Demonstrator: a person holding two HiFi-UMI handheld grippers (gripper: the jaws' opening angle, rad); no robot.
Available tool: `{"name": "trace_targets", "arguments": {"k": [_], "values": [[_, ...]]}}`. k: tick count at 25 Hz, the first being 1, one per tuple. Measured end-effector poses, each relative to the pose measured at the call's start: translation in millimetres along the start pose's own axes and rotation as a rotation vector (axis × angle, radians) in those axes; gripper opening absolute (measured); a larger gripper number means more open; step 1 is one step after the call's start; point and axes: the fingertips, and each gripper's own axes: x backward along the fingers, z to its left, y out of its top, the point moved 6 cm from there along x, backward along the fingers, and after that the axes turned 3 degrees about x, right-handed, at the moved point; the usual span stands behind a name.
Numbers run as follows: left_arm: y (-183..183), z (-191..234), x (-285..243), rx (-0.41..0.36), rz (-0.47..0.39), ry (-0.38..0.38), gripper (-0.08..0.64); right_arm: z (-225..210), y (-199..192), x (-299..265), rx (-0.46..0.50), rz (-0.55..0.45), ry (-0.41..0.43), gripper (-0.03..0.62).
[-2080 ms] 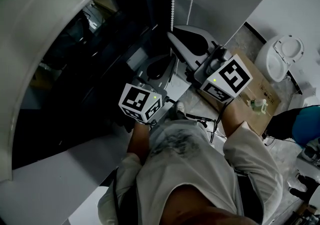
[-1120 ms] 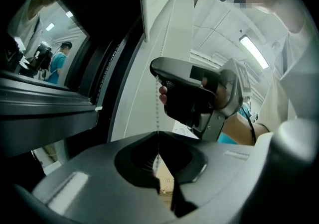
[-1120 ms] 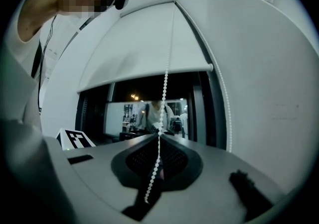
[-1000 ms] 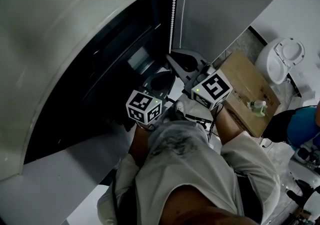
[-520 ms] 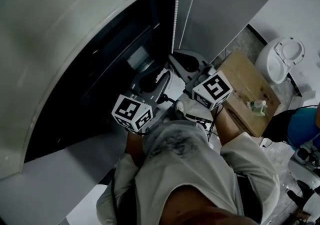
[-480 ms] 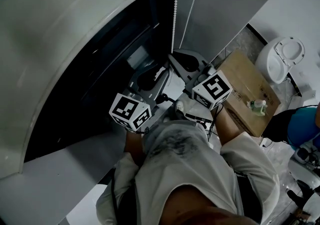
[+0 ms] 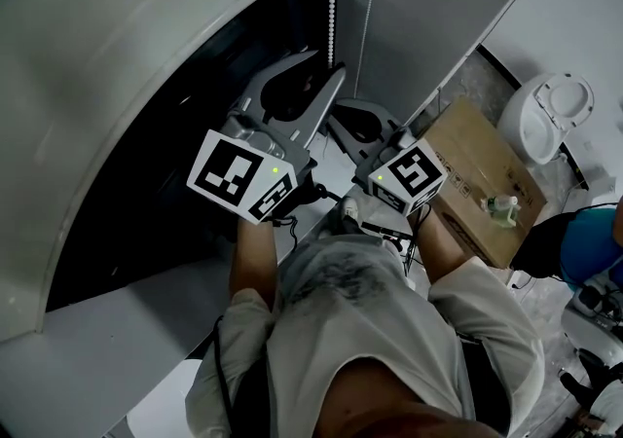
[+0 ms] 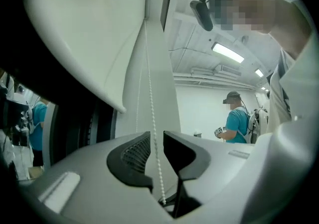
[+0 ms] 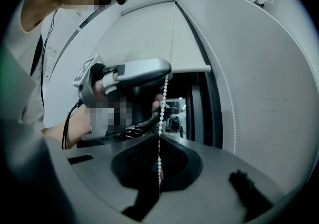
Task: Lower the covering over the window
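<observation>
Left gripper (image 8: 156, 139): the jaws are recorded as apart, having just been closing a little. The bead chain (image 8: 152, 104) passes between the pads (image 8: 132, 156) but is pressed by neither, so nothing is gripped. In the head view this gripper is held up in front of the dark window (image 7: 127, 222), higher than the other one.

Blind (image 7: 127, 27): the white fabric is seen at the left and above, covering the upper part of the window. In the right gripper view its bottom bar is noted just above the left gripper, with dark glass left bare beneath it.

Bead chain: it is seen hanging straight down at the right edge of the blind. From the left gripper's jaws it drops to the jaws below. A second strand (image 9: 228, 103) is noted further right, against the grey wall, touched by neither gripper.

Right gripper (image 9: 159, 148): the jaws are closed together on the bead chain, which is clamped between the pads. The gripper is held level, lower than the left one and just to its right.

Further right, on the floor: a cardboard box (image 7: 482, 168) is seen, with a small bottle (image 7: 502, 204) on it. A person in a blue top (image 7: 594, 237) is noted at the frame edge.
</observation>
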Motion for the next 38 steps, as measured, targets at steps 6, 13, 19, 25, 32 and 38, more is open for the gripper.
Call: {"name": "trace_targets", "arguments": {"k": [6, 13, 19, 25, 32, 38], "values": [[-3, -2, -5, -0.005, 0.004, 0.011, 0.009, -1, -5, 0, 0.007, 0.011, -0.002, 0.018], [-33, -3, -3, 0.026, 0.066, 0.01, 0.008, 2, -32, 3, -0.007, 0.089, 0.008, 0.018], [-69, -2, 6, 0.091, 0.124, 0.019, 0.008, 11, -68, 5, -0.053, 0.183, 0.025, 0.018], [-93, -1, 12, 0.134, 0.164, 0.033, 0.008, 17, -88, 6, -0.065, 0.226, 0.029, 0.018], [-115, -3, 21, 0.173, 0.195, 0.046, 0.008, 25, -106, 11, -0.069, 0.283, 0.038, 0.018], [-119, -7, 23, 0.179, 0.19, 0.049, 0.008, 26, -96, 24, -0.074, 0.258, 0.068, 0.064]]}}
